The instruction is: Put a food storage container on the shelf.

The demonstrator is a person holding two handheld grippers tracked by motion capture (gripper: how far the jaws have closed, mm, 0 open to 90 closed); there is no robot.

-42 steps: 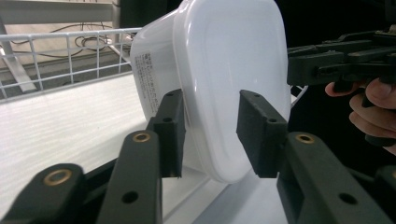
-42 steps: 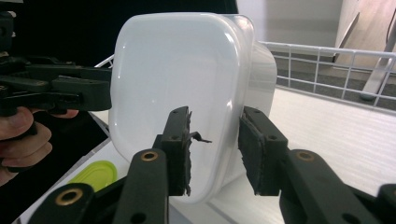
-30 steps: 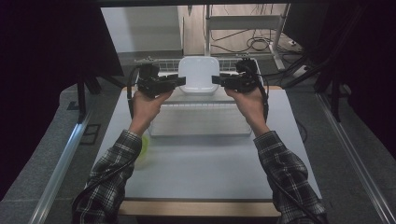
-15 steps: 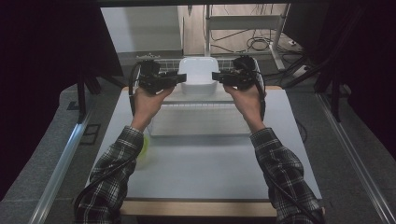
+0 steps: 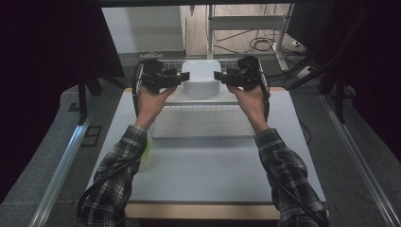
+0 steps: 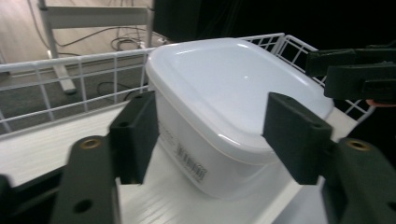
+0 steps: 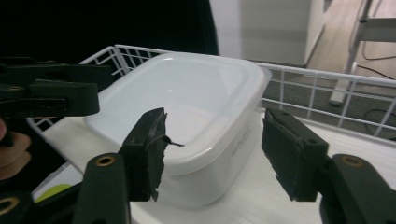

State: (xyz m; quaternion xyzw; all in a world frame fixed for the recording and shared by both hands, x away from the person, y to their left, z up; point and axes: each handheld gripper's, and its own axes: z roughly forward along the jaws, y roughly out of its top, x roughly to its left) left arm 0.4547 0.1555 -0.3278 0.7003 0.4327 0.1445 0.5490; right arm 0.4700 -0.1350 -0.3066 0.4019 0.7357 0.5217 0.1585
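Left gripper (image 5: pixel 182 78) and right gripper (image 5: pixel 218 77) flank the white tub (image 5: pixel 200 78), upper centre of the high view, inside a wire basket (image 5: pixel 172 62). Both sets of jaws have just been opening and now stand spread, pads off the tub's sides though it sits between them. Judged a release: tub set down upside-down. Its contents, if any, are hidden. A yellow-green object (image 5: pixel 147 152) is cut off by the left sleeve.

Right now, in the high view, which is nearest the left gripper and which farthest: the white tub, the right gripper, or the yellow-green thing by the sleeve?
1. White tub: right beside the left gripper, in the wire basket.
2. Right gripper: across the tub.
3. Yellow-green thing: far back by the left sleeve, on the table.
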